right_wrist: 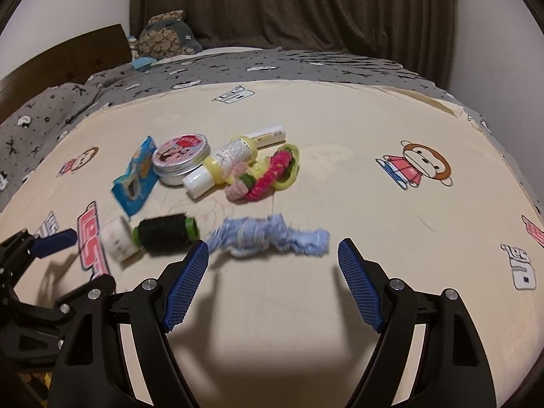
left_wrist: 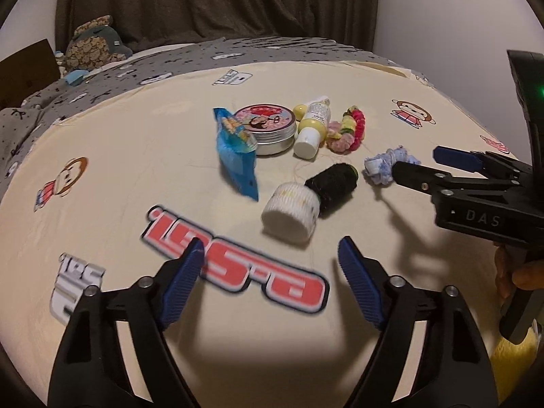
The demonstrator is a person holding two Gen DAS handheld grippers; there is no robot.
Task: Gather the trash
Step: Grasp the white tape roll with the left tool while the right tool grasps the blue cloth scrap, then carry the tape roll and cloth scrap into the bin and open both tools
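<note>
Two grippers over a littered bed sheet (right_wrist: 340,129)

Left gripper (left_wrist: 270,260) and right gripper (right_wrist: 273,260) hang with jaws apart, empty — blue wrapper (left_wrist: 236,151), tin (left_wrist: 270,127) and frayed blue scrap (right_wrist: 268,236) mid-sheet.

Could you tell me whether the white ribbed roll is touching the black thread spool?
Touching: in the left wrist view the white ribbed roll butts against the black thread spool with no cream sheet between them.

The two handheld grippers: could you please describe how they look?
Both match: the left gripper and right gripper have black plastic frames with silver pivot screws and blue ribbed fingers. The right one's body reads "DAS" and shows a green light.
</note>
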